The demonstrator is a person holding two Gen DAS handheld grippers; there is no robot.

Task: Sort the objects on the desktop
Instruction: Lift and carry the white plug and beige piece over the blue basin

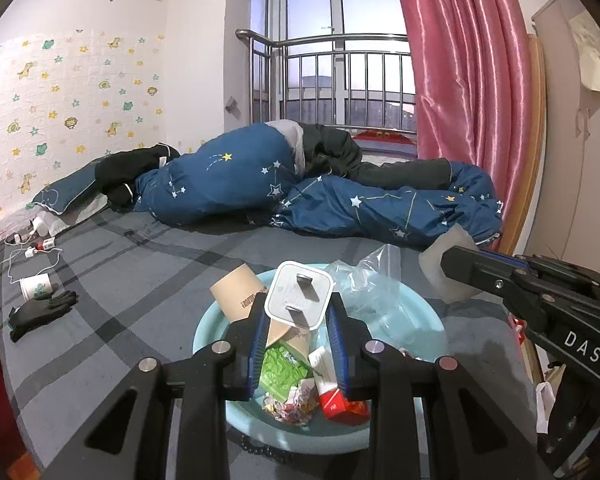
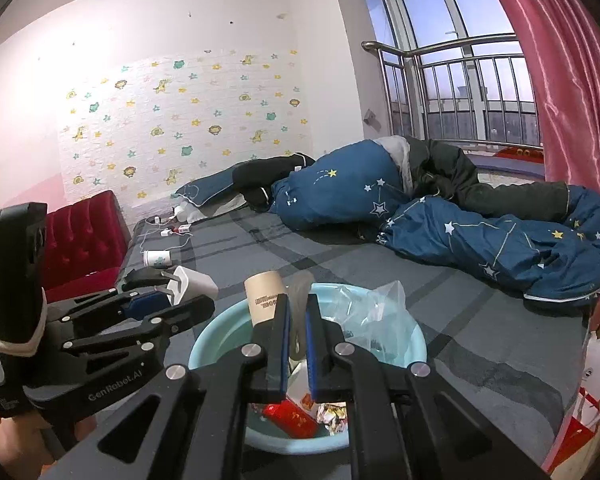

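pink curtain (image 1: 464,64), railed window (image 1: 340,76), perhaps dusk.

Left gripper (image 1: 299,312) at lower centre of its own view, jaws partly closed, blue pads clamped on a white plug held prongs-up. Seen again at left of the other view. Right gripper (image 2: 298,322) at lower centre, jaws nearly together, pinching a thin translucent strip; tilted slightly downward.

Basin (image 1: 212,332) crowded; bedsheet (image 1: 140,272) seemingly open.
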